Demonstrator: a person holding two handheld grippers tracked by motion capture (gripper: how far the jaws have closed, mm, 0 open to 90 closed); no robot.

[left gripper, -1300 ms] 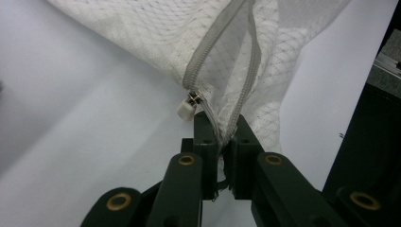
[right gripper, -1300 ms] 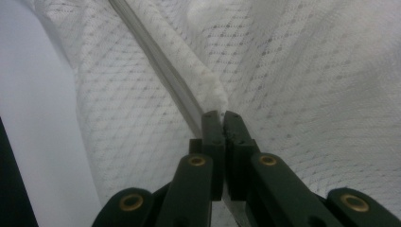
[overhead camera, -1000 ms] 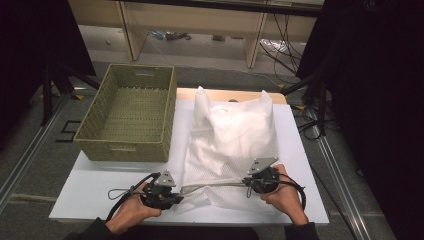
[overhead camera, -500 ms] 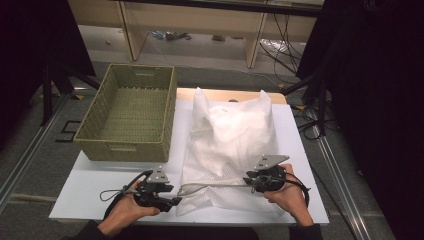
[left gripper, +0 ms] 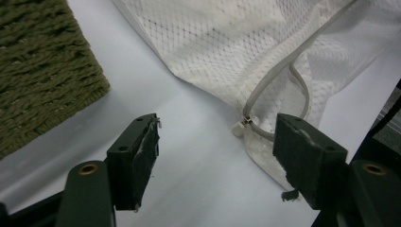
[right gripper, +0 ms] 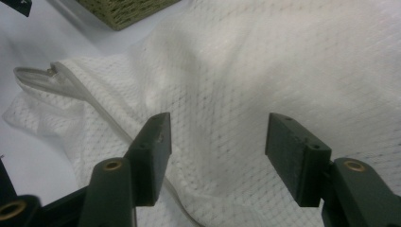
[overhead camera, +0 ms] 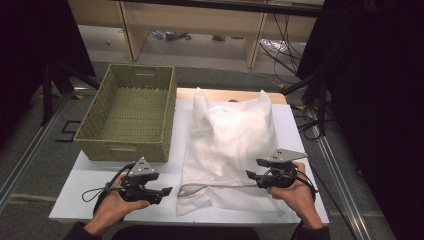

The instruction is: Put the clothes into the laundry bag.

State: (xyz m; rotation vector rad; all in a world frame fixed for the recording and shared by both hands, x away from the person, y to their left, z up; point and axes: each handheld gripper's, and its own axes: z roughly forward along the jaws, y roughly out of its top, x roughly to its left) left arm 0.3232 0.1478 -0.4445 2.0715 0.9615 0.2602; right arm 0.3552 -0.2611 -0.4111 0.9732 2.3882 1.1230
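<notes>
White tabletop [overhead camera: 100, 180] carries everything here; on it, toward the far left corner, sits an olive woven basket [overhead camera: 131, 117], its near wall close to the left edge of the mesh bag; the white mesh laundry bag [overhead camera: 235, 145] lies flat down the middle and right of the tabletop, its two top corners reaching the far edge and its zipped end near the near edge; a grey zipper [left gripper: 279, 71] runs across that near end, its small white pull [left gripper: 238, 128] resting on the tabletop at the bag's left corner; the left gripper [overhead camera: 161, 190] hangs just left of that corner, its fingers [left gripper: 135, 158] having just been opening, now wide apart with nothing held, the pull lying beyond them; the right gripper [overhead camera: 252, 175] sits over the bag's right near part, its fingers [right gripper: 153, 156] likewise just opening, spread above the mesh and gripping nothing.
</notes>
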